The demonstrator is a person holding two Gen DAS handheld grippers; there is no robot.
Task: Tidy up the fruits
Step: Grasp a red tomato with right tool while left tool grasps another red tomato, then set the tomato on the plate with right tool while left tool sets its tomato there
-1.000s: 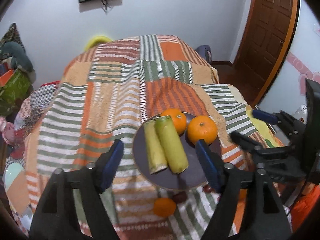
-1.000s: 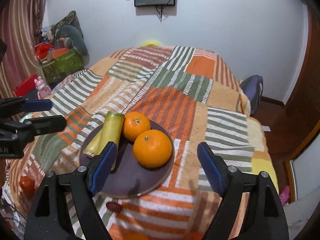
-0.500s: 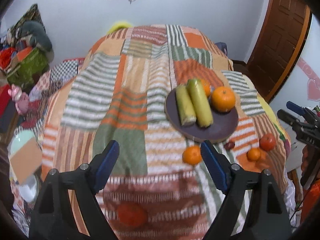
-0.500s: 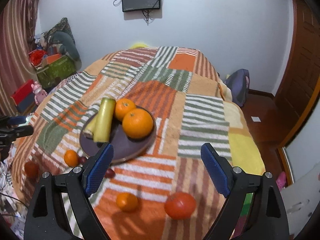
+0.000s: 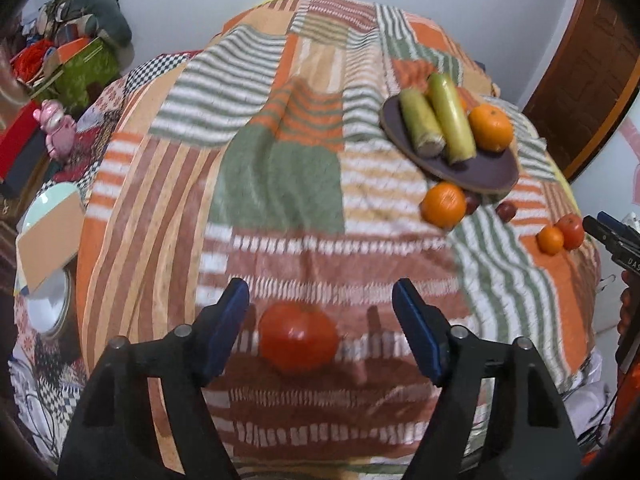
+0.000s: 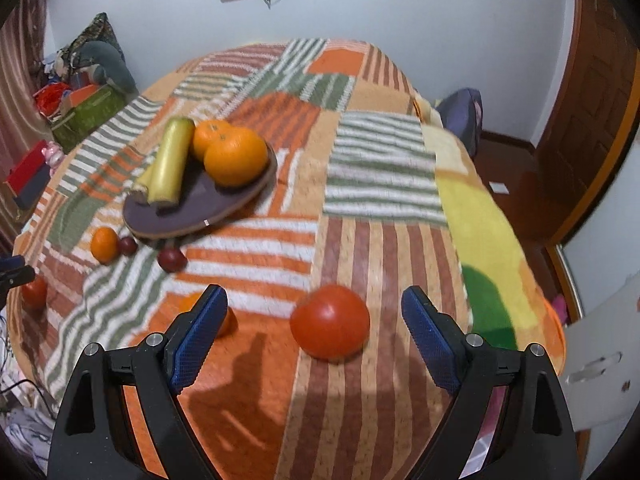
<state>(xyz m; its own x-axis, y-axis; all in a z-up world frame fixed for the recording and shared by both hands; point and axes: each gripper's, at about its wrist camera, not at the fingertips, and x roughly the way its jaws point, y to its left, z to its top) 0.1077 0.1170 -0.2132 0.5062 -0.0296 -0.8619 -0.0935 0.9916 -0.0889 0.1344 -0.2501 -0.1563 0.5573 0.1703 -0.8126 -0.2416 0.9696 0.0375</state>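
Note:
A dark round plate [image 5: 480,170] [image 6: 224,204] on the striped blanket holds two yellow-green stalks [image 5: 450,118] [image 6: 170,160] and oranges [image 5: 491,128] [image 6: 236,156]. My left gripper [image 5: 320,326] is open, with a red tomato [image 5: 298,336] lying between its fingertips on the blanket. My right gripper [image 6: 314,328] is open around a second red tomato [image 6: 330,322]. A small orange [image 5: 444,205] [image 6: 104,245] and two dark red fruits [image 5: 506,211] [image 6: 172,259] lie near the plate. Another small orange [image 5: 551,240] lies partly hidden behind my right gripper's left finger [image 6: 200,328].
The bed's blanket [image 5: 280,168] drops off at the near and side edges. Boxes and a pink toy [image 5: 58,134] stand on the left. A wooden door [image 6: 600,80] is at the right. A white chair [image 6: 600,360] stands close to the right gripper.
Both grippers have pulled back and lowered from the plate toward the near edge of the bed. Each now has a tomato between its open fingers.

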